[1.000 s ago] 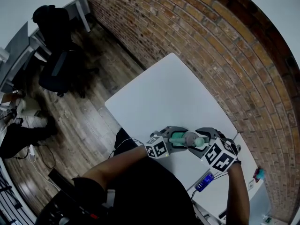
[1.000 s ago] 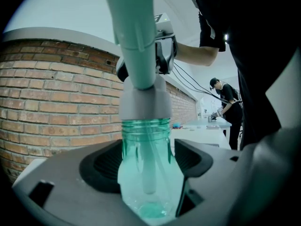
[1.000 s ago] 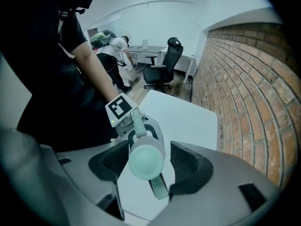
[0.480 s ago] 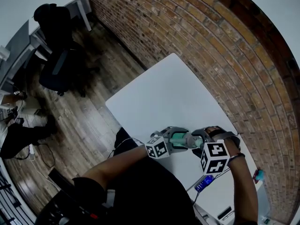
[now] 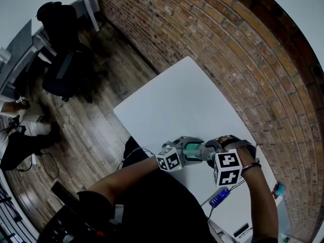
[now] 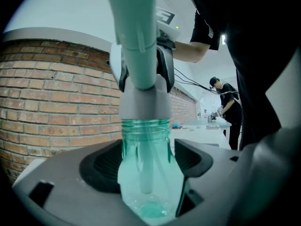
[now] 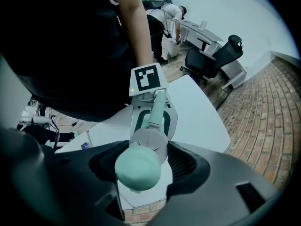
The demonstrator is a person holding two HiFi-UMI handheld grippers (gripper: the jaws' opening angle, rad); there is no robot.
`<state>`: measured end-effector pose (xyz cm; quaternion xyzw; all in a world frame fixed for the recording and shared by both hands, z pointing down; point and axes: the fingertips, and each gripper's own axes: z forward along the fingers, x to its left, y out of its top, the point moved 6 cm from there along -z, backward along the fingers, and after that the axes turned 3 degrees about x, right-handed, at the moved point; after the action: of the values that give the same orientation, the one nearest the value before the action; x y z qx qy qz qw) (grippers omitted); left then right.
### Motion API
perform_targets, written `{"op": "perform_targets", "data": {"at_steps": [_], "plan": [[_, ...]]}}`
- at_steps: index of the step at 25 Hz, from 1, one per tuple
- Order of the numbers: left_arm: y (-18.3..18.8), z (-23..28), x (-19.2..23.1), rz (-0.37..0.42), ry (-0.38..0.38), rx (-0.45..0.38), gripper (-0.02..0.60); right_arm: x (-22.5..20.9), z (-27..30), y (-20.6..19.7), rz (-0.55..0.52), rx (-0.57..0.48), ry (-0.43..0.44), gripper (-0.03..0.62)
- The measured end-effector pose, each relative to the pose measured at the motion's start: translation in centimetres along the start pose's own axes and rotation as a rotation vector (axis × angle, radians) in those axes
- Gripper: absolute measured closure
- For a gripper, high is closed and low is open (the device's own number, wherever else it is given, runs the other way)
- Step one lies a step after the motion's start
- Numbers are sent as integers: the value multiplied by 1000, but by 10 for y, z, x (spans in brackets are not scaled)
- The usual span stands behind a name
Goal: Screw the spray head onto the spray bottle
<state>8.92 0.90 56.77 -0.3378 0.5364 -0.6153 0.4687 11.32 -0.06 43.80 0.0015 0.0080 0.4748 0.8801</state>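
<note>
Holding one translucent green spray bottle (image 6: 145, 149) by its body, the left gripper (image 5: 185, 150) has both jaws closed against it. One spray head (image 7: 139, 166), its grey collar over the bottle neck, is clamped between the two jaws of the right gripper (image 5: 213, 152). Both grippers meet end to end above one white tabletop (image 5: 177, 100), beside a brick wall (image 5: 243, 59).
</note>
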Motion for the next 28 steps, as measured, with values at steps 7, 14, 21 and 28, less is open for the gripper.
{"op": "perform_targets", "data": {"at_steps": [7,14,21,28], "plan": [[0,0,-1,1,2,-1,244,-6,0,-7,268,-100,44,333],[-1,-1,-1,-1,2,2,244,-8,0,-12,453,-196,56,333],[1,-2,0,-3,-10,8,244,-8,0,-17,731,-284,45,332],[0,-4,0,1,-45,14,244,-3,0,-17,854,-333,-3,333]]}}
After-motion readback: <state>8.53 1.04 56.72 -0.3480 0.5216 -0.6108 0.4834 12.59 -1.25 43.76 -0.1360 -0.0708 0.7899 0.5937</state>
